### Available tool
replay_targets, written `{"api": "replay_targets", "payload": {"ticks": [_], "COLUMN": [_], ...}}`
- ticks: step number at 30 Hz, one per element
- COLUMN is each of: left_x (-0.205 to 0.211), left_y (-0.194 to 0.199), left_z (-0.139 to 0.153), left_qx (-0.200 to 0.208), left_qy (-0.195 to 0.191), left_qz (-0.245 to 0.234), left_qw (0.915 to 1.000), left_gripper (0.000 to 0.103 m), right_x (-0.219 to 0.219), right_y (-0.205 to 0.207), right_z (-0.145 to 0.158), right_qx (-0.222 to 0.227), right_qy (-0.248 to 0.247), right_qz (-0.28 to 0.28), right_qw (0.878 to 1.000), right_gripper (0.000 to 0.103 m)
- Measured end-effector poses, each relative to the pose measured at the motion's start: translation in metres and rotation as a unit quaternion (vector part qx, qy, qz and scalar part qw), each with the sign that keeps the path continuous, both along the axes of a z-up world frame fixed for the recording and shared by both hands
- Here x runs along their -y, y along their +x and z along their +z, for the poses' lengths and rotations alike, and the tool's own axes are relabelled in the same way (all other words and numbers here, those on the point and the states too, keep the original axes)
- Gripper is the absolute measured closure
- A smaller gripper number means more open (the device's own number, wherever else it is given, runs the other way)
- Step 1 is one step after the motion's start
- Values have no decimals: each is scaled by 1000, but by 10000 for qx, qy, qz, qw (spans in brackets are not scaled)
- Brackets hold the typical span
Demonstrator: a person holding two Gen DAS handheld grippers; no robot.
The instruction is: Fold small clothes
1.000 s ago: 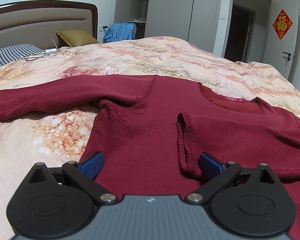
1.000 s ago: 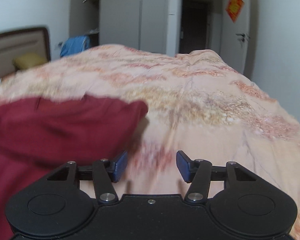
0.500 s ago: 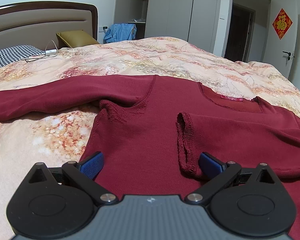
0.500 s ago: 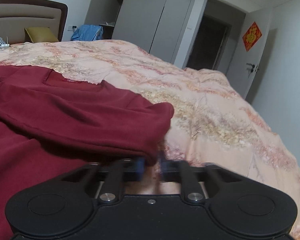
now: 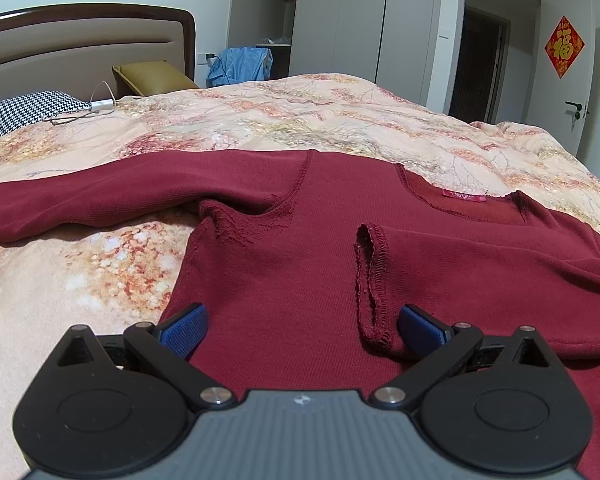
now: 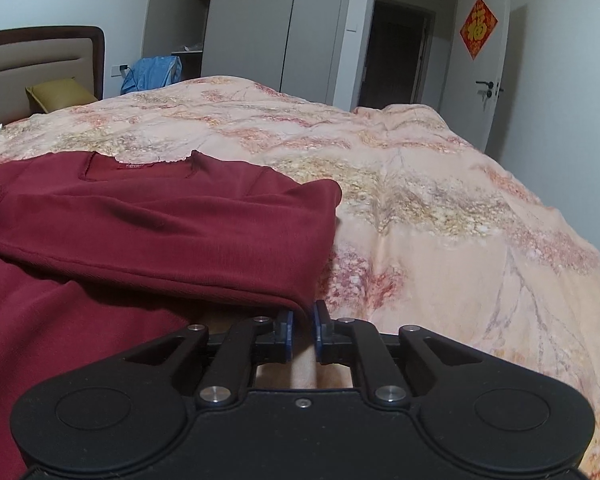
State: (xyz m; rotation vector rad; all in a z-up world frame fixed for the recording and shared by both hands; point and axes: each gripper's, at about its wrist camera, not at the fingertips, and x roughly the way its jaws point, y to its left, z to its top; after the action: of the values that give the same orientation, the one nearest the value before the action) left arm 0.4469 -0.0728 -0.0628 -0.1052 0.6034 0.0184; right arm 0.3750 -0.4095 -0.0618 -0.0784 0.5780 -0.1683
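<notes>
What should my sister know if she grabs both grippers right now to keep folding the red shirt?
Left gripper: open, holding nothing, low over the dark red long-sleeved shirt, near the cuff of the folded-in sleeve.
Right gripper: nearly closed at the shirt's folded right edge; whether it pinches the cloth, I cannot tell.
The shirt lies on the floral quilt, neckline label facing up.
Done: the right sleeve is folded across the chest.
Left: the other sleeve still stretches out to the left; fold it in, then fold the body.
</notes>
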Motion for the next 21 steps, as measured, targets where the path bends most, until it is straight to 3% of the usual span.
{"api": "replay_targets", "payload": {"ticks": [7, 14, 17, 21], "left_x": [0, -9, -18, -36], "left_y": [0, -1, -9, -24], "left_z": [0, 10, 20, 32], "left_qx": [2, -142, -201, -191], "left_qy": [-11, -223, -275, -308], "left_qz": [-2, -189, -317, -290], "left_qw": [10000, 9995, 9989, 9989], "left_gripper": [0, 0, 0, 0], "right_x": [1, -18, -33, -59], "right_y": [-25, -58, -71, -85], "right_z": [6, 28, 38, 45], "right_qx": [-65, 96, 199, 299], "right_qy": [147, 396, 532, 591], "right_qz": [-51, 80, 309, 625], "right_qw": [9999, 9991, 9979, 9959], "right_gripper": [61, 19, 5, 1]}}
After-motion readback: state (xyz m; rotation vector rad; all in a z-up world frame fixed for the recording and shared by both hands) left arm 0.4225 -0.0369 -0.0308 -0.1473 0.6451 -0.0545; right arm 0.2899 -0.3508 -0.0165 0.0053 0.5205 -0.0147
